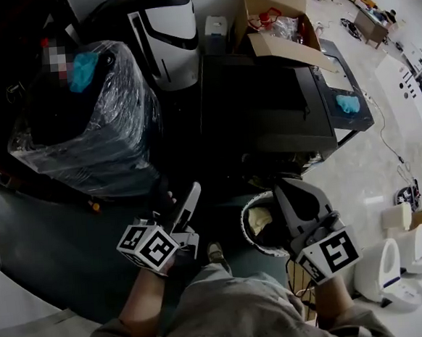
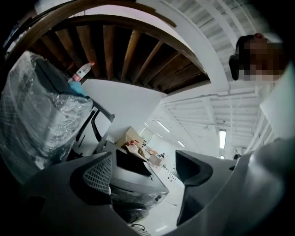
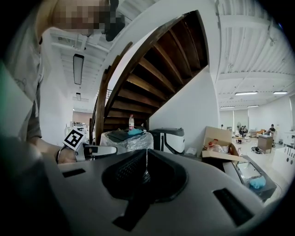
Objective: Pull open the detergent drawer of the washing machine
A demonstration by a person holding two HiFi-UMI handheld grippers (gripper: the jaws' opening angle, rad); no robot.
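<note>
Wooden stairs [image 3: 152, 78] curve over a cluttered corner with a pale floor. Two grippers are held low, side by side. The left gripper [image 1: 181, 199] has its jaws spread wide with nothing between them. The right gripper [image 1: 291, 190] has its jaws pressed together, empty.

Ahead of both grippers, well apart from them, stands one dark washing machine [image 1: 264, 109]. Its front shows beyond the gap in the left gripper's jaws, but the detergent drawer cannot be picked out. One open cardboard box [image 1: 276, 21] sits on top of it.

Ahead and left of the left gripper is one plastic-wrapped bundle [image 1: 91, 130] with one bottle [image 3: 132, 122] on top. There are two blue cloths: one on the bundle [image 1: 83, 71], one on the machine's top [image 1: 348, 103]. One round basket [image 1: 246, 230] sits just left of the right gripper.
</note>
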